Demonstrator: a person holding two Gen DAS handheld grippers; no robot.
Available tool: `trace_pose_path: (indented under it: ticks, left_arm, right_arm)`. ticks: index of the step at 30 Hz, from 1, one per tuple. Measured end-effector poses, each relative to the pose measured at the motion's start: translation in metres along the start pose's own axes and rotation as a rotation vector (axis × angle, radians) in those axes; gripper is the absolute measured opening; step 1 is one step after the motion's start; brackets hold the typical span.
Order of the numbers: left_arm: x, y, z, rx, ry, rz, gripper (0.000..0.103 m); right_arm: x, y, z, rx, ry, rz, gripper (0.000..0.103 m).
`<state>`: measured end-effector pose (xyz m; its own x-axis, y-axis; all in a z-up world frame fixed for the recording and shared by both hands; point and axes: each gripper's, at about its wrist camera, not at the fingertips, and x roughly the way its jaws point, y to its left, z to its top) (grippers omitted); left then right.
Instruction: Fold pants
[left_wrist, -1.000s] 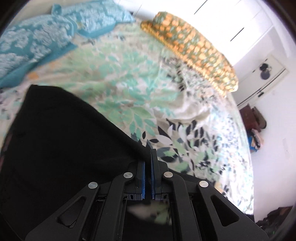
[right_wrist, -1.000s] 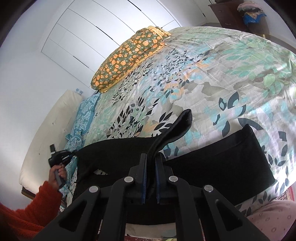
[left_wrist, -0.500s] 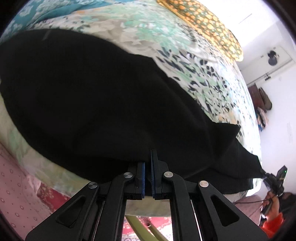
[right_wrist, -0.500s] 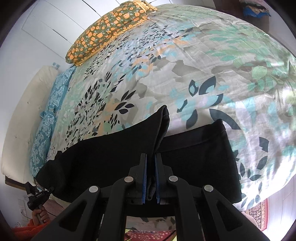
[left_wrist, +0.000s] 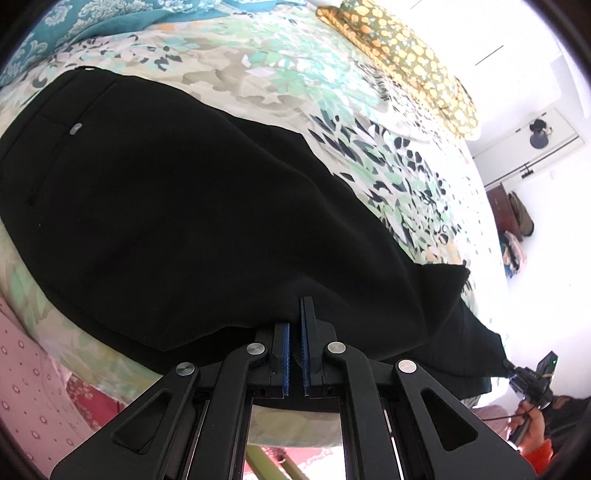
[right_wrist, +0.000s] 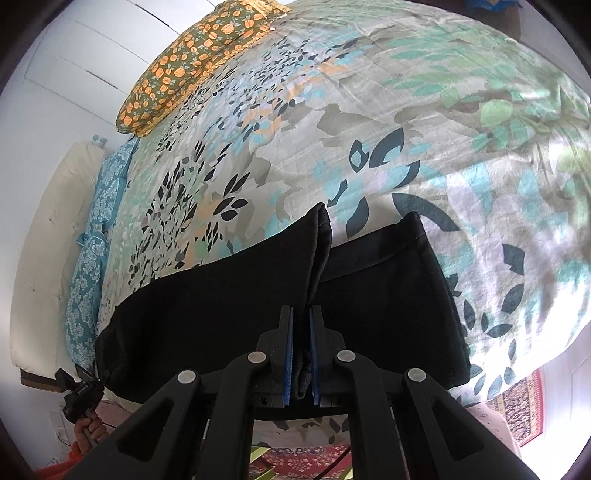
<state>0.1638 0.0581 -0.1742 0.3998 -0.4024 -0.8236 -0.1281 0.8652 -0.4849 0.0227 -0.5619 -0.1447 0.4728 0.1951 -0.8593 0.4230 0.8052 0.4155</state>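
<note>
Pinching pants (right_wrist: 369, 295) hem in right tongs (right_wrist: 300, 332), left view shows pocket button (left_wrist: 75, 129)

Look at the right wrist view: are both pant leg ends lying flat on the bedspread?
No: one leg end lies flat, the other is lifted, pinched by the right hand-held gripper.

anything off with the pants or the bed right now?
Nothing damaged or spilled. The black pants lie on the floral bedspread, but the legs aren't stacked: the leg end pinched in the right gripper stands up over the other, which lies flat.
</note>
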Motion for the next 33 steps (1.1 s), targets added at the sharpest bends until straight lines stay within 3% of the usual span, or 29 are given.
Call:
trace_pose_path:
  ticks: [8, 14, 21, 27, 33]
  left_arm:
    - [-0.022, -0.008, -0.017, 0.023, 0.034, -0.024, 0.003]
    - [-0.008, -0.006, -0.022, 0.046, 0.084, 0.015, 0.004]
    - [0.001, -0.011, -0.039, 0.121, 0.137, 0.125, 0.003]
    - [-0.001, -0.013, -0.040, 0.129, 0.126, 0.136, 0.003]
    - [0.016, -0.005, -0.041, 0.104, 0.181, 0.144, 0.004]
  right_arm:
    - [-0.022, -0.023, 0.010, -0.001, 0.000, -0.134, 0.008]
    - [0.000, -0.041, 0.004, -0.014, 0.084, -0.225, 0.008]
    - [0.008, -0.045, 0.000, -0.022, 0.114, -0.260, 0.008]
    - [0.008, -0.043, -0.001, -0.038, 0.112, -0.294, 0.008]
    - [0.016, -0.045, -0.002, -0.051, 0.161, -0.334, 0.008]
